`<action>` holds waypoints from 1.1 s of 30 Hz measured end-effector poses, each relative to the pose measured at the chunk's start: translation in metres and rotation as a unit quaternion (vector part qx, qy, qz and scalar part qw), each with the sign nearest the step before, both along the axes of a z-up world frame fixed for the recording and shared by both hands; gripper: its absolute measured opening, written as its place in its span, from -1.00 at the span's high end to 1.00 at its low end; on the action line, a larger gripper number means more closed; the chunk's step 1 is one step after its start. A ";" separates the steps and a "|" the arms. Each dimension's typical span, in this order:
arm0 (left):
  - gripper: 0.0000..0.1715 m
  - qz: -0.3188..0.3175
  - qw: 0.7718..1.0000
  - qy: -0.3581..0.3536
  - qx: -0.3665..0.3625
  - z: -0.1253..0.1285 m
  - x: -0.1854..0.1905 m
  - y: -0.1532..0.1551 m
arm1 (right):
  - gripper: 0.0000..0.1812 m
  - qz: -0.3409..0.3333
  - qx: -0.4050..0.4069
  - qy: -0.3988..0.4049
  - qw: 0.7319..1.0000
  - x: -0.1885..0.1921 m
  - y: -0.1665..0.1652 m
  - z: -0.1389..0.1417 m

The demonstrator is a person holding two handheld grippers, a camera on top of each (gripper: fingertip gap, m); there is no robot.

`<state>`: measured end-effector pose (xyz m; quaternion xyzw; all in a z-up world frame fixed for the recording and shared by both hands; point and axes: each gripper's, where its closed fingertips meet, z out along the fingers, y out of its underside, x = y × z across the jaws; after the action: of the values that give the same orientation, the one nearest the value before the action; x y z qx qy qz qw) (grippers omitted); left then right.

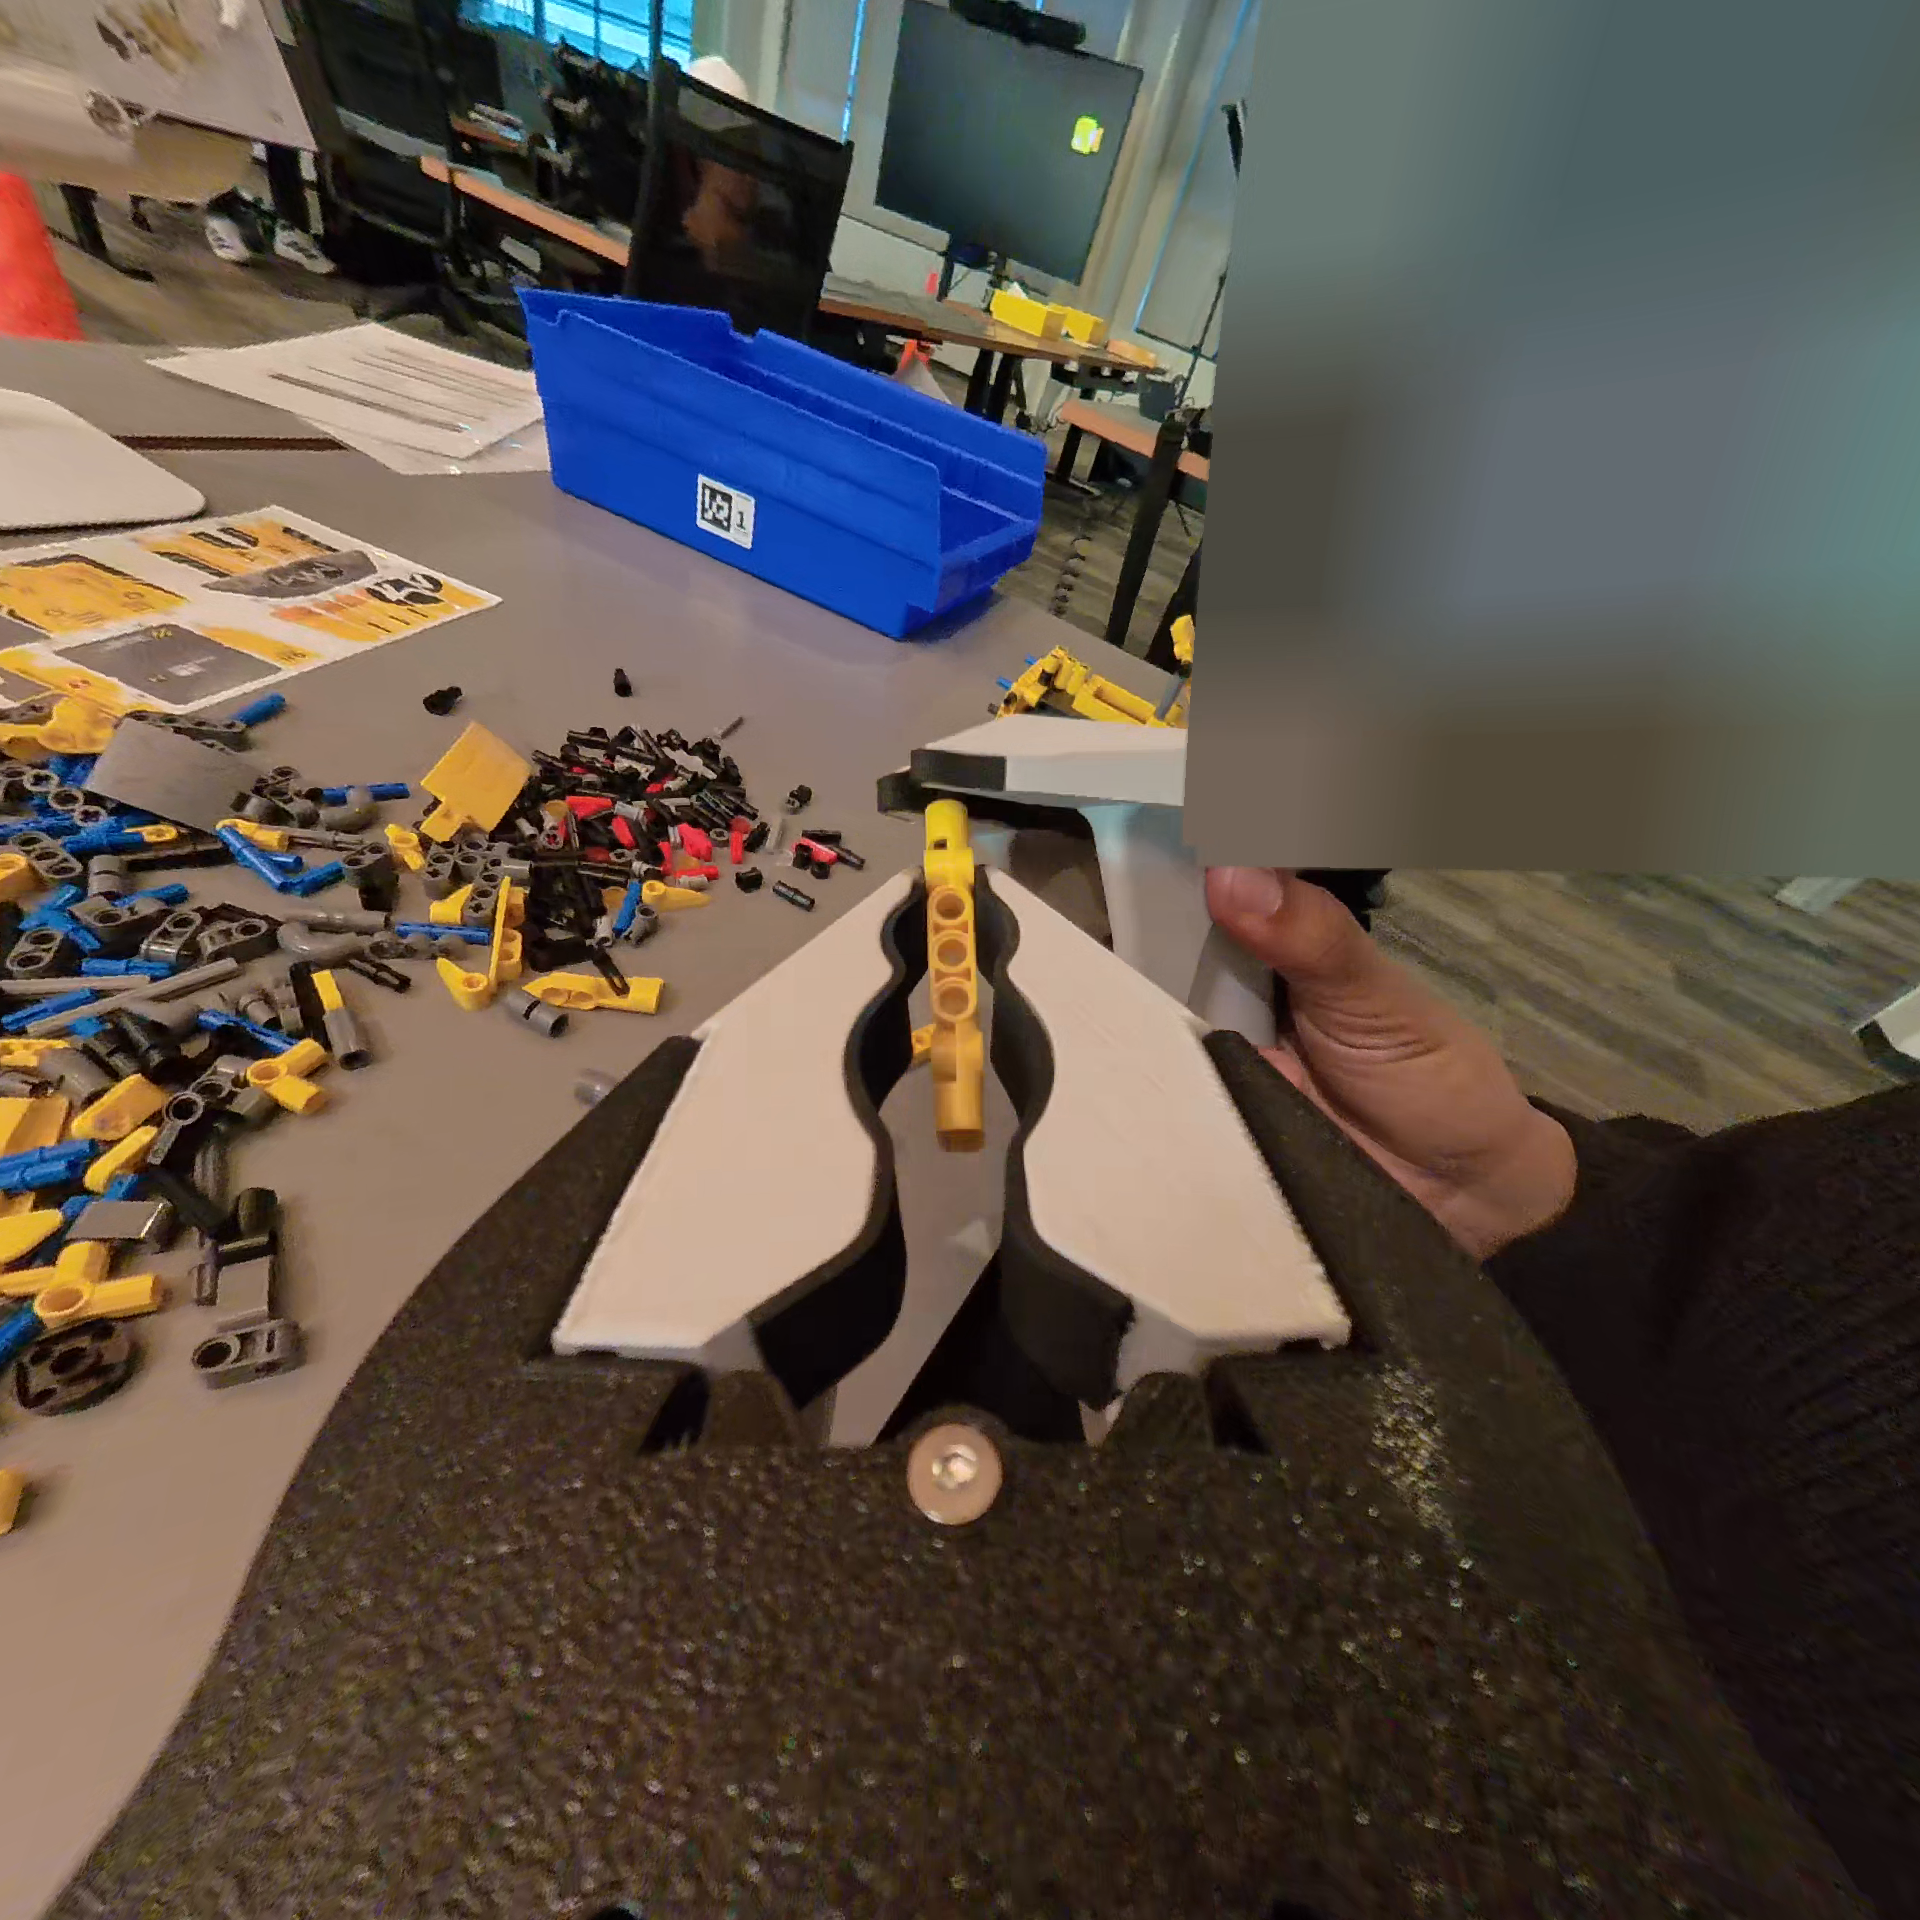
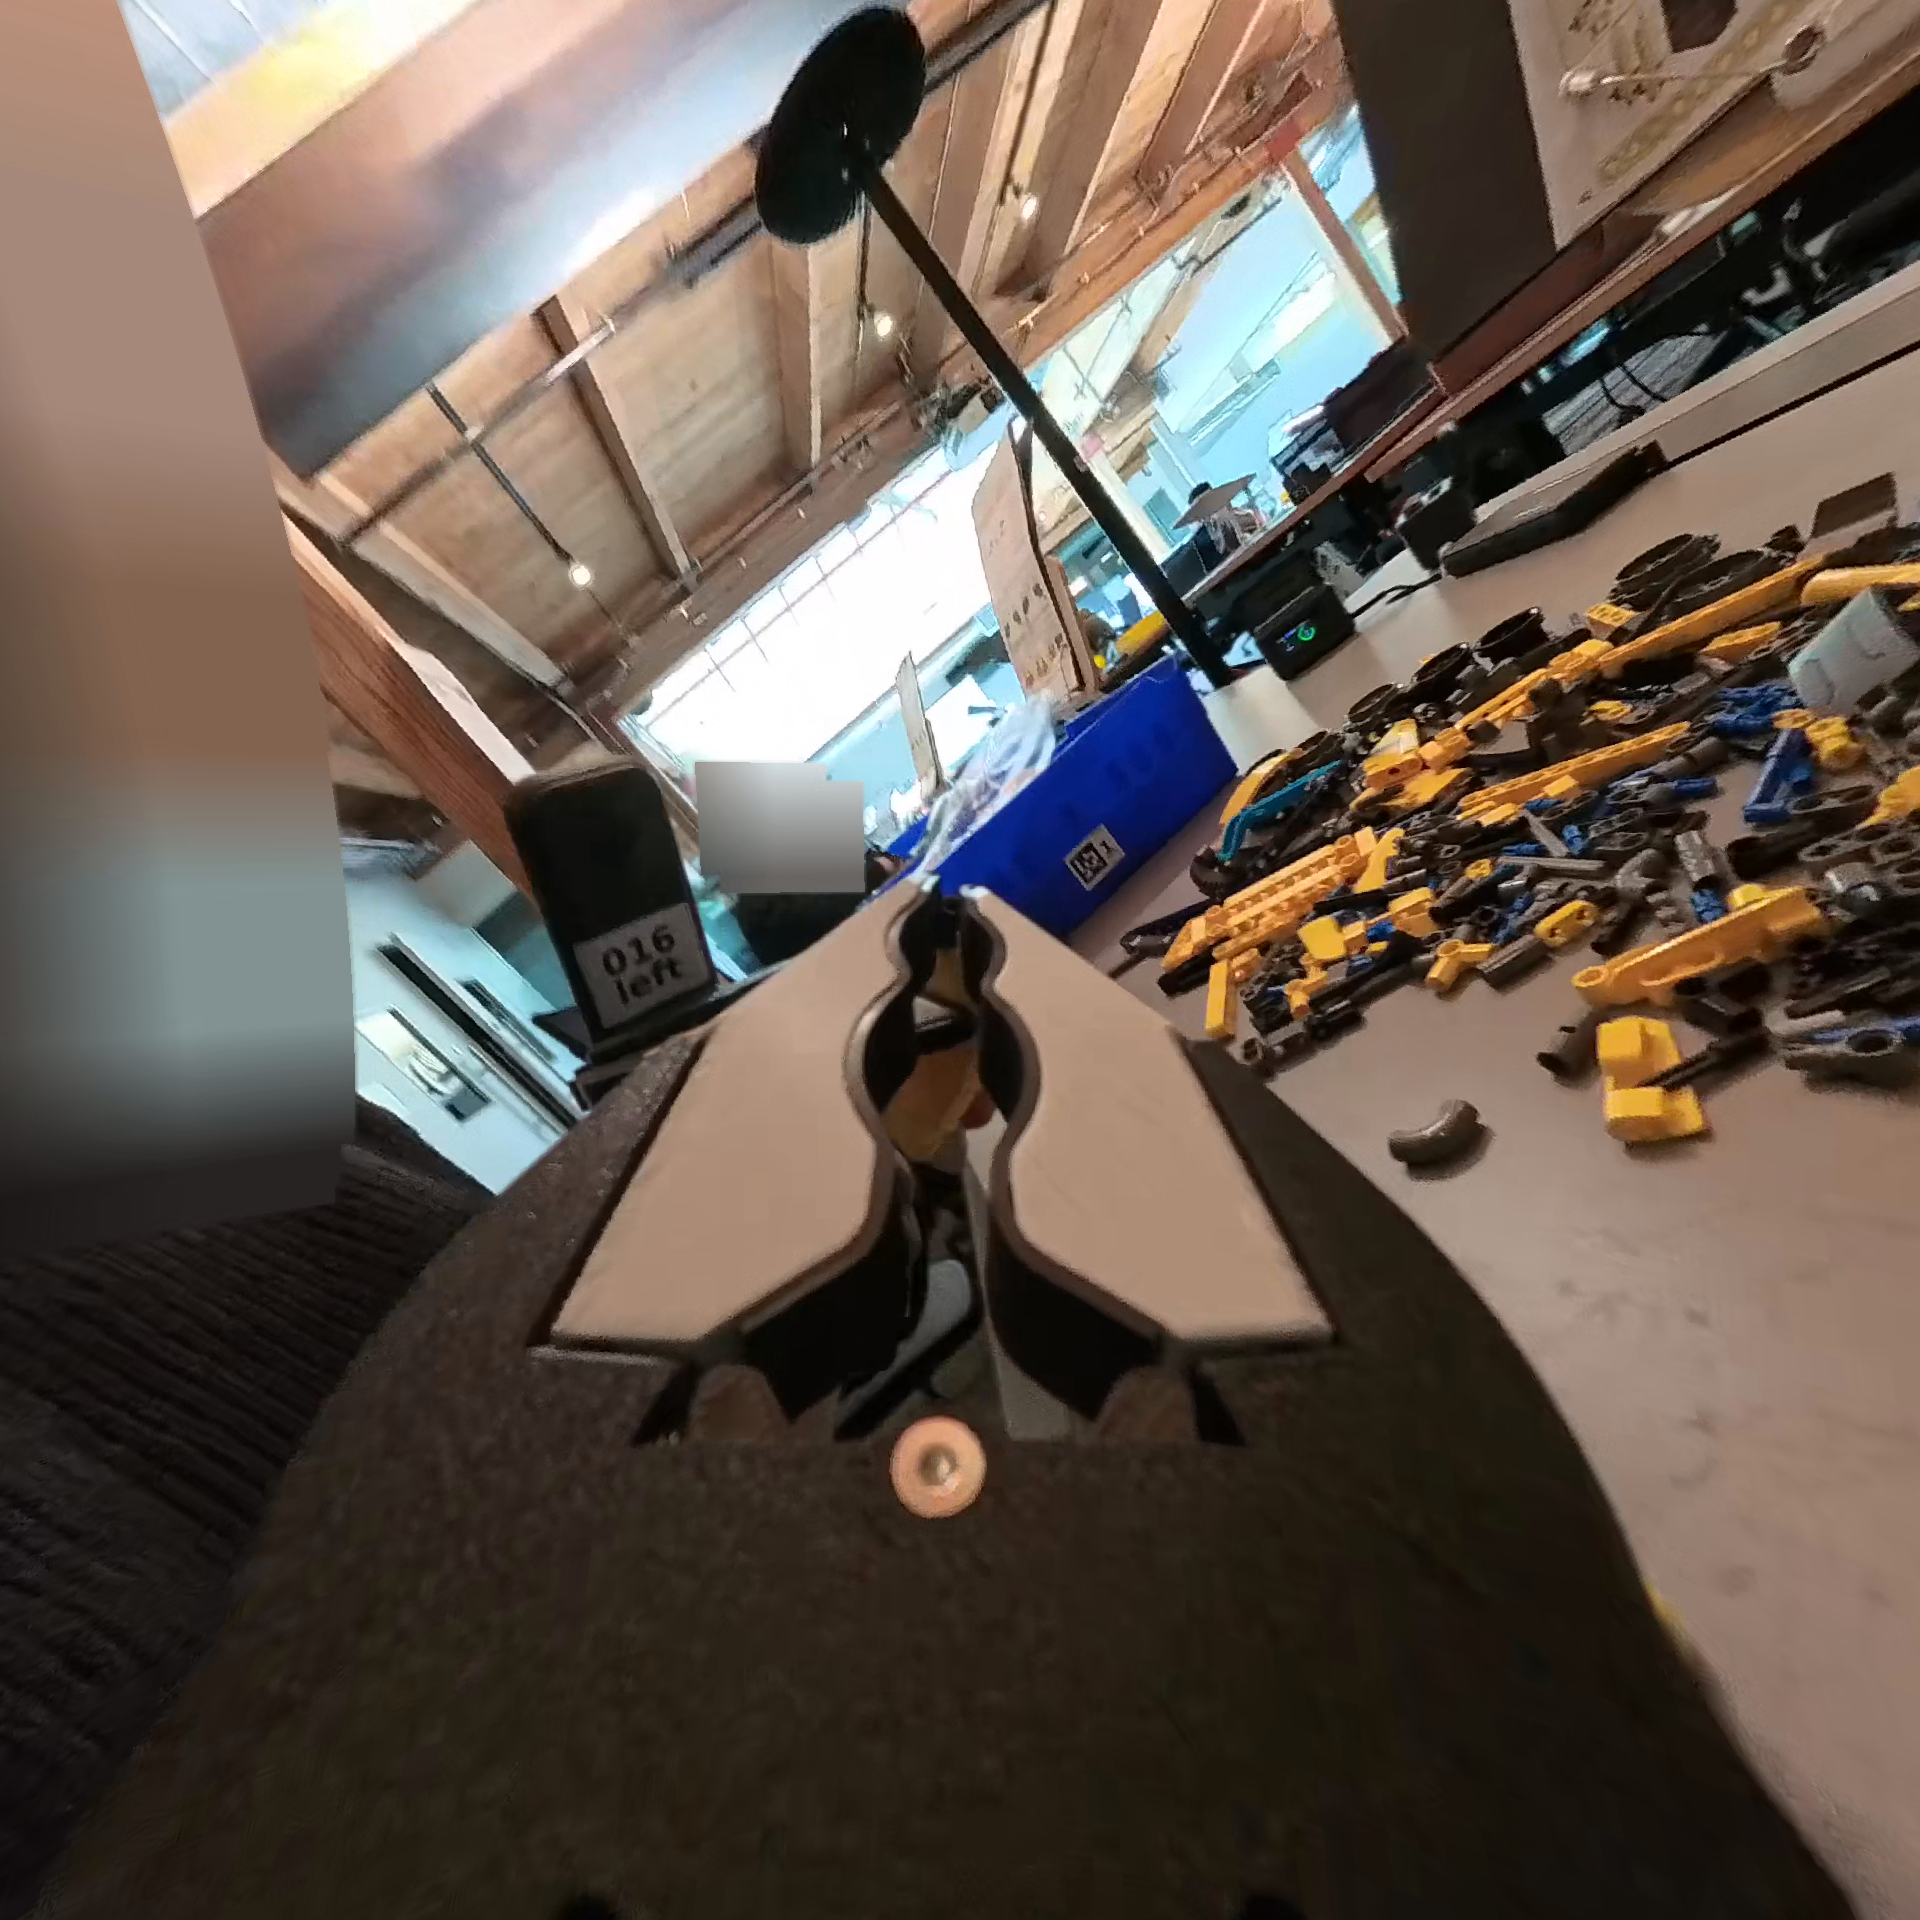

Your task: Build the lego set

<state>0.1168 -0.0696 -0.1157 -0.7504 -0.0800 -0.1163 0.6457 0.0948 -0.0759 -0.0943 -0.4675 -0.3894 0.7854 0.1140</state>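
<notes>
My left gripper (image 1: 948,883) is shut on a yellow connector beam with holes (image 1: 951,971) and holds it above the grey table (image 1: 727,644). My right gripper (image 1: 925,790) comes in from the right, held by a hand (image 1: 1371,1049), and its tips touch the beam's far end. In the right wrist view my right gripper (image 2: 948,896) is closed on a small black piece (image 2: 948,923). The yellow beam (image 2: 930,1081) shows through the gap between its fingers. The left gripper's black body (image 2: 623,894) stands just left of the tips.
Loose black, yellow, blue, grey and red building pieces (image 1: 436,883) lie spread over the table's left; they also show in the right wrist view (image 2: 1538,831). A blue bin (image 1: 779,468) stands behind them. Instruction sheets (image 1: 218,603) lie far left. A part-built yellow model (image 1: 1091,691) sits by the table edge. Only a small space, under 4 cm, lies between the two pairs of fingers.
</notes>
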 end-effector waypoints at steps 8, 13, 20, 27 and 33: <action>0.93 -0.021 0.997 -0.072 0.025 0.012 -0.002 0.000 | 1.00 0.010 -0.063 0.005 0.998 -0.005 0.003 0.011; 0.93 -0.013 0.996 -0.092 0.010 -0.010 -0.002 -0.013 | 0.99 -0.155 -0.064 0.023 0.986 0.011 0.099 0.028; 0.93 0.006 0.996 -0.083 0.032 0.006 -0.033 -0.017 | 0.97 -0.105 0.224 -0.061 0.967 -0.039 0.047 -0.005; 0.92 0.023 0.996 -0.087 0.018 -0.005 -0.043 -0.025 | 0.96 -0.073 0.413 -0.196 0.886 -0.116 0.085 -0.064; 0.92 0.039 0.994 -0.096 0.022 -0.008 -0.050 -0.035 | 0.90 -0.052 0.386 -0.225 0.893 -0.134 0.100 -0.076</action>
<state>0.0665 -0.1045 -0.1242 -0.7177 -0.1679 -0.1640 0.6556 -0.0391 0.0243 -0.1702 -0.5704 -0.6520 0.4405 0.2357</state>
